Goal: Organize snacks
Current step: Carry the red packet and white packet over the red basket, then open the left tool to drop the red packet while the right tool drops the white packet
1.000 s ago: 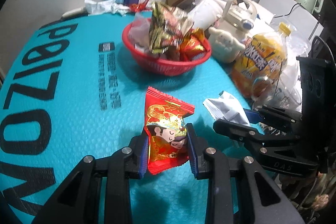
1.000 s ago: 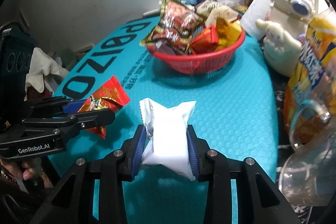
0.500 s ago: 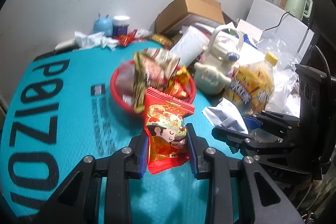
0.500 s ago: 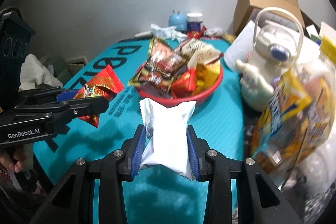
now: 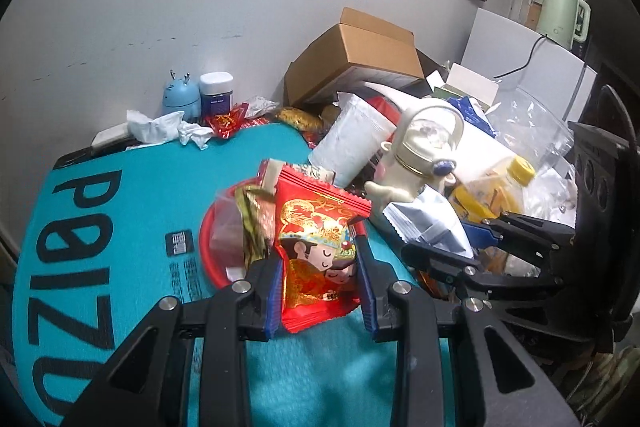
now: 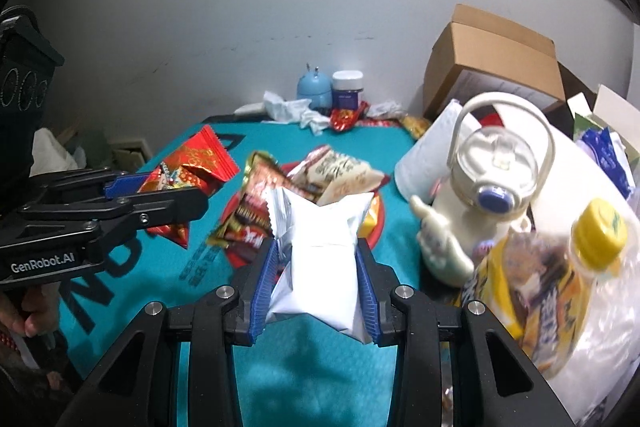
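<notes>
1. Left gripper (image 5: 320,287): clenched on a red foil snack packet printed with a cartoon figure (image 5: 318,247); the packet is held above the near edge of the round red plastic basket (image 5: 208,251).
2. Right gripper (image 6: 316,291): clenched on a white crinkled foil snack pouch (image 6: 320,259), held aloft just near of the same basket, right of the left gripper.
3. Basket contents: a dark glossy wrapper (image 6: 250,215) and several other packets, heaped above the rim.
4. Step in hand, as judged: both snacks are to be delivered into the basket. Each packet is best carried over the middle of the heap, lowered close, then released, one at a time, so that nothing slides off the pile.
5. Surface: a teal textured mat with black lettering (image 5: 120,187).
6. Surroundings: a cream character-shaped jug with a loop handle (image 6: 480,203), a yellow-capped drink bottle (image 6: 560,267), an open cardboard box (image 5: 360,63), framed pictures on a grey wall.
</notes>
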Motion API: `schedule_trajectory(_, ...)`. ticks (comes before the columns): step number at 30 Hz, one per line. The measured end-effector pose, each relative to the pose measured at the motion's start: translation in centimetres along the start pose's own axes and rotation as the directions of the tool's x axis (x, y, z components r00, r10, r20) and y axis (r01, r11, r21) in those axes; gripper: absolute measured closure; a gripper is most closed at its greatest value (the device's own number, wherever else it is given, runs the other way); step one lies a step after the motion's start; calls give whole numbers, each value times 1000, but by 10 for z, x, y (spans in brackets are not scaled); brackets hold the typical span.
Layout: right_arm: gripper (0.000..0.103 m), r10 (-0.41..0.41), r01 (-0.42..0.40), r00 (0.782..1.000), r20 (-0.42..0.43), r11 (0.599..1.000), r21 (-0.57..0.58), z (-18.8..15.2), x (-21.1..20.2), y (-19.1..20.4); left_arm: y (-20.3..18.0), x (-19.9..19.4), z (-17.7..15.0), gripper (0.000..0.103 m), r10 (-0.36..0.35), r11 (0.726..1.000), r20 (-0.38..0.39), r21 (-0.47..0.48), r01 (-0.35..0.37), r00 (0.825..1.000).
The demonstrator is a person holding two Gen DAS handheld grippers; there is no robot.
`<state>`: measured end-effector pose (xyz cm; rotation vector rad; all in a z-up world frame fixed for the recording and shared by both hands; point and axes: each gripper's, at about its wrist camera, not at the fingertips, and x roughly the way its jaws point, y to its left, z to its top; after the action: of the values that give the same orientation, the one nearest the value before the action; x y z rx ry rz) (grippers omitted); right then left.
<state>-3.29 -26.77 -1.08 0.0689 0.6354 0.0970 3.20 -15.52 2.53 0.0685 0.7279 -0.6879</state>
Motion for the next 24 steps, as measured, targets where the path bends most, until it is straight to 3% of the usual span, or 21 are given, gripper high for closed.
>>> schedule_trajectory(6,65,-26,26,1000,-3,1000,9,10,20,-11,4,29,11,73,8,1000,-21,10,-8,1000)
schedule_trajectory(16,65,-50,50,999,-6,998,36,16,36,-25,13,91,6,73,-21,1000,-153,-14,19,988)
schedule_trajectory(24,65,-53,53,998,-19,998,30,16,39,-23,15,104,3,72,-49,999,-182,-24,45,982)
